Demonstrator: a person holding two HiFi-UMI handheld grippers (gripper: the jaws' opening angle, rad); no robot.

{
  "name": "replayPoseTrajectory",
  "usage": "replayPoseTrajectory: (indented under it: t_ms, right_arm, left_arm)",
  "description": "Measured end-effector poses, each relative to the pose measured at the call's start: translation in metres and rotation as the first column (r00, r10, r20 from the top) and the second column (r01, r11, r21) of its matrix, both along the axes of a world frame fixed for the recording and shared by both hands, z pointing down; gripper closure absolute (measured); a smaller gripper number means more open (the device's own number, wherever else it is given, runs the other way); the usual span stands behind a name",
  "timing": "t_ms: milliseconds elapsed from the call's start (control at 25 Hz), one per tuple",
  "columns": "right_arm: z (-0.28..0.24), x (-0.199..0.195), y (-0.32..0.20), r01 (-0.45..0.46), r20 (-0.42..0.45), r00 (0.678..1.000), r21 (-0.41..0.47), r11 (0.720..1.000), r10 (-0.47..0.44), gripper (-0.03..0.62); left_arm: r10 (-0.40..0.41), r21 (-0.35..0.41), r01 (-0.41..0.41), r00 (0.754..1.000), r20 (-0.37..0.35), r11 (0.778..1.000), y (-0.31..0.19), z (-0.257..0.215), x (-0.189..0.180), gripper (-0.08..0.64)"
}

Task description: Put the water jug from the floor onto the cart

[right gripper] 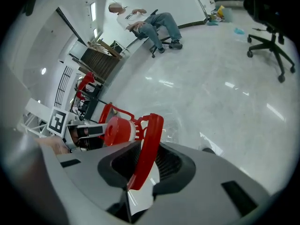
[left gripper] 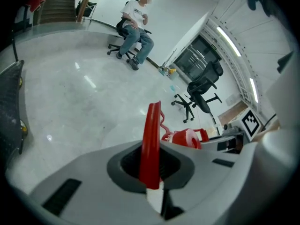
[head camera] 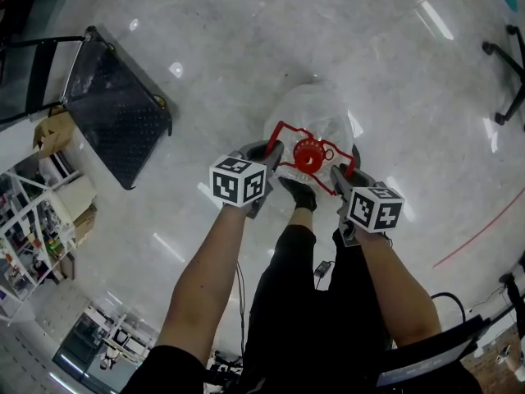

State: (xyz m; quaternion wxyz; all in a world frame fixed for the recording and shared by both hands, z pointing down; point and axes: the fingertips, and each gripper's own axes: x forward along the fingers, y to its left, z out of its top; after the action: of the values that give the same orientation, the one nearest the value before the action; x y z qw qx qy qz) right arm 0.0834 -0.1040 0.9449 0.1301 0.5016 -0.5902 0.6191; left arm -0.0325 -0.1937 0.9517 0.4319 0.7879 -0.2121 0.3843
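Note:
The clear water jug (head camera: 316,115) stands on the pale floor right in front of me, with a red cap (head camera: 309,155) and a red carrying frame around its neck. My left gripper (head camera: 269,158) is shut on the left red handle (left gripper: 151,139), which stands upright between its jaws. On the other side, my right gripper (head camera: 343,179) is shut on the right red handle (right gripper: 149,144), which sits slanted in the jaws. The cap (left gripper: 185,138) (right gripper: 118,130) shows just beyond each handle. The black platform cart (head camera: 115,113) lies at the upper left, well apart from the jug.
Shelving and boxes (head camera: 41,220) line the left edge. An office chair base (head camera: 509,72) stands at the far right, and a red line (head camera: 480,232) runs across the floor. A person sits on a chair (left gripper: 133,27) far off. Another office chair (left gripper: 201,93) stands beyond the jug.

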Motion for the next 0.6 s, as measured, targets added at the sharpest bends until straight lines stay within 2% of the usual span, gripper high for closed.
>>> replayPoseTrajectory:
  t_ms: [160,320,440,600]
  right_arm:
    - [-0.01,0.0,-0.012,0.01,-0.005,1.0,0.017,1.0,-0.01,0.519]
    - [-0.038,-0.002,-0.03,0.054,-0.015,0.998,0.034,0.998,-0.053,0.523]
    - [-0.077,-0.001,-0.047,0.107,-0.025,0.994,0.053,0.993,-0.106,0.523]
    - [-0.151,-0.004,-0.065,0.212,-0.03,0.977,0.072,0.975,-0.21,0.523]
  left_arm:
    - [0.044,-0.022,-0.043,0.999,0.02,0.999,0.017,0.001,-0.005,0.543]
    - [-0.041,-0.02,0.041,0.999,0.012,0.999,0.015,-0.022,-0.006,0.543]
    - [-0.094,-0.013,0.094,0.996,-0.008,0.995,0.008,-0.061,-0.007,0.543]
    - [-0.154,0.016,0.154,0.988,-0.023,0.988,-0.002,-0.139,-0.012,0.541]
